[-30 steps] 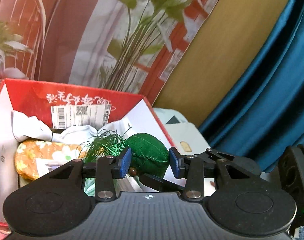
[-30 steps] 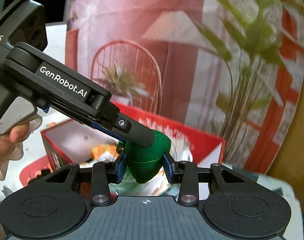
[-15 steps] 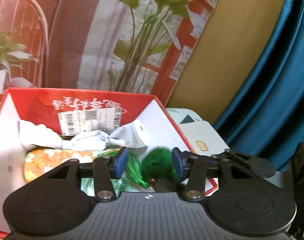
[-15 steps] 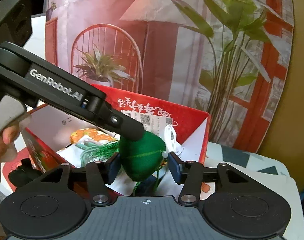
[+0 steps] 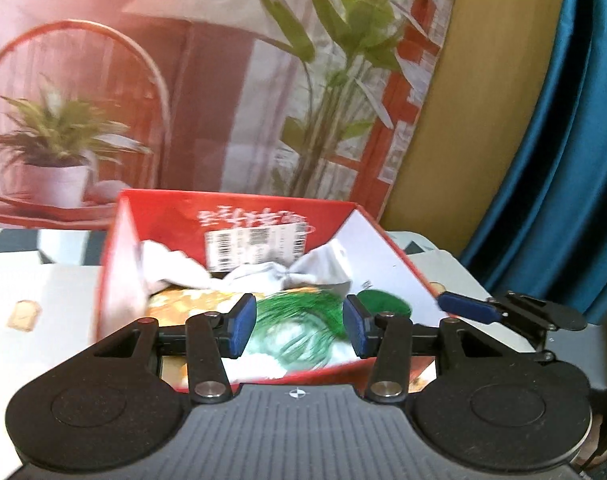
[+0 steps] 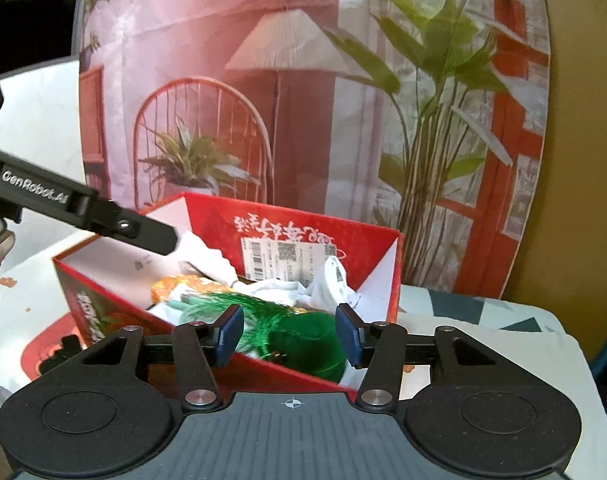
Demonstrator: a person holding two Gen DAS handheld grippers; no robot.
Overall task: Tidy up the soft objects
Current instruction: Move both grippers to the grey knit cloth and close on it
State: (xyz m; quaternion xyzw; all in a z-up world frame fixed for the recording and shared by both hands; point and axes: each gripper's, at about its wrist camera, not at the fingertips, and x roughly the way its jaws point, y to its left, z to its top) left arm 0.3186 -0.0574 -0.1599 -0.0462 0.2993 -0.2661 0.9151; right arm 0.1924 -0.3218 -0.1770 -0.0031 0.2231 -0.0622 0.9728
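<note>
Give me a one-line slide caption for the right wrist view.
Open right gripper above the red box, green tasselled pouch lying inside.

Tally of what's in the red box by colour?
Green: 1, tasselled pouch
White: 1 cloth bundle, maybe more pieces, cannot tell
Orange floral: 1, soft item
Total: 3 visible in the red box

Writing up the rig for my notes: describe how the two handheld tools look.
Both the left tool and right tool are matte black with blue finger pads, silver pivot screws, round side discs and a crosshair mark. "GenRobot.AI" is printed in white on the left tool's side.
</note>
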